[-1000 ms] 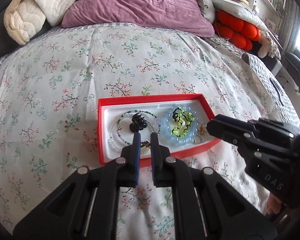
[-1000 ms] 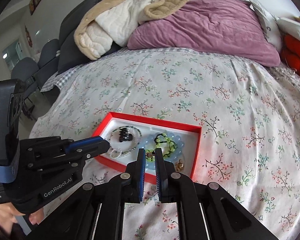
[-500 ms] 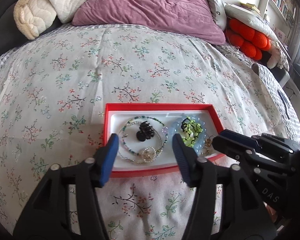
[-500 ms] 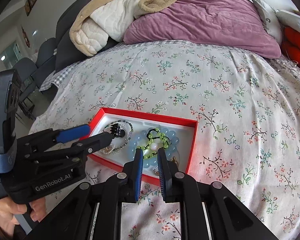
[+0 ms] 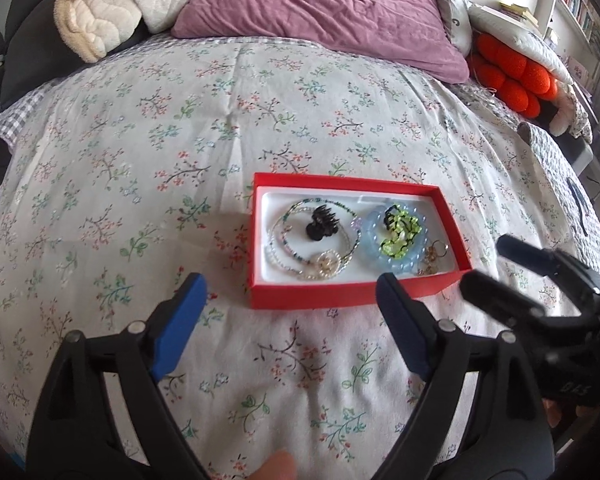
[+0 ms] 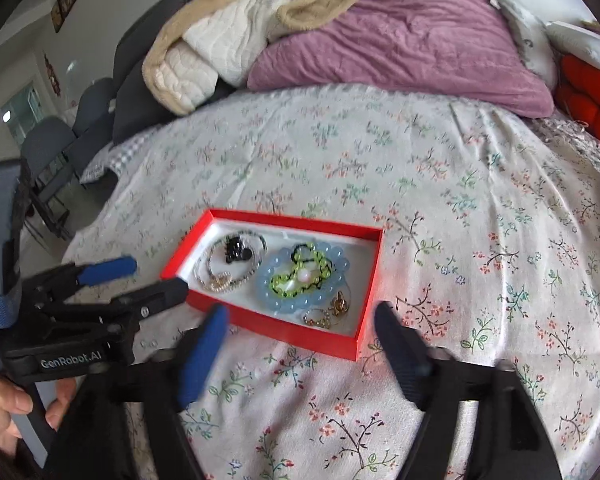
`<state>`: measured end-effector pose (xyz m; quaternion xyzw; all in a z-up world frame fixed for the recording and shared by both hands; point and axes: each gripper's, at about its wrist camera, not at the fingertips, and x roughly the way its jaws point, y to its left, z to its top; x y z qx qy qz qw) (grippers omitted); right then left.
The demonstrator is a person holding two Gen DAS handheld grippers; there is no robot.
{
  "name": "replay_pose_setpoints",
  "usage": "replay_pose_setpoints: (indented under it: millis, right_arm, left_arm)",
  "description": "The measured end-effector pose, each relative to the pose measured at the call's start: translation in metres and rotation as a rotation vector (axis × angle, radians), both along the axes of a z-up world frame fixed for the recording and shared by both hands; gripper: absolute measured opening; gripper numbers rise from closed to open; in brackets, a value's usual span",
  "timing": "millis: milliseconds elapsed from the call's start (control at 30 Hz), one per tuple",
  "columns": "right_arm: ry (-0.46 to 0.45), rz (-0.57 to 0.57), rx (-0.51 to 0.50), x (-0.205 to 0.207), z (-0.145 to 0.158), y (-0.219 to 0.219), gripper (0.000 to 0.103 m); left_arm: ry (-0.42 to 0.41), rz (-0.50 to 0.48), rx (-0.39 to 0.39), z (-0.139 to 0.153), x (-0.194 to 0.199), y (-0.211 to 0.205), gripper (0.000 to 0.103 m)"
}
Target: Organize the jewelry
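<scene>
Both grippers' jaws just opened since the earlier frames, left gripper and right gripper spread wide (nothing between), red jewelry box at twelve o'clock on floral bedspread, bracelets inside.

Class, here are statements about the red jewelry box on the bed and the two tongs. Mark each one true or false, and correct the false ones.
1. The shallow red cardboard box rests on the floral bedspread. True.
2. The black claw hair clip lies outside the box. False: it lies inside, within the loops of the thin beaded necklace.
3. The green-and-black braided bracelet sits on the pale blue bead bracelet. True.
4. The left tongs grip the necklace. False: their jaws have just been opening and hold nothing.
5. The right tongs stand open and empty. True: they too have just been opening.
</scene>
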<state>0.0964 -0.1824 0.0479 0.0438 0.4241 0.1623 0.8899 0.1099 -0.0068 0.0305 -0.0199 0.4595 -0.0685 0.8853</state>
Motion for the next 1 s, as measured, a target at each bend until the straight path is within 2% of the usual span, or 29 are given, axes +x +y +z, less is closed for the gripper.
replay_pose_setpoints:
  millis: [200, 367, 433, 733, 867, 1000]
  right_arm:
    - [0.024, -0.035, -0.008, -0.007, 0.004, -0.004, 0.082]
    - [0.032, -0.066, -0.072, -0.018, 0.004, -0.003, 0.095]
    - [0.028, -0.085, -0.085, -0.024, 0.005, -0.003, 0.103]
    - [0.123, -0.174, -0.141, -0.048, -0.006, -0.005, 0.103]
    - [0.136, -0.173, -0.182, -0.059, -0.007, -0.001, 0.103]
    - [0.146, -0.162, -0.202, -0.063, -0.009, 0.005, 0.103]
  left_arm:
    - [0.015, 0.051, 0.018, -0.001, -0.012, 0.009, 0.098]
    - [0.039, 0.075, 0.045, -0.004, -0.023, 0.014, 0.100]
    - [0.043, 0.087, 0.061, -0.004, -0.030, 0.015, 0.101]
    - [0.096, 0.071, 0.096, -0.013, -0.060, 0.007, 0.102]
    - [0.104, 0.068, 0.082, -0.015, -0.068, 0.003, 0.102]
    - [0.101, 0.062, 0.106, -0.016, -0.071, -0.002, 0.102]
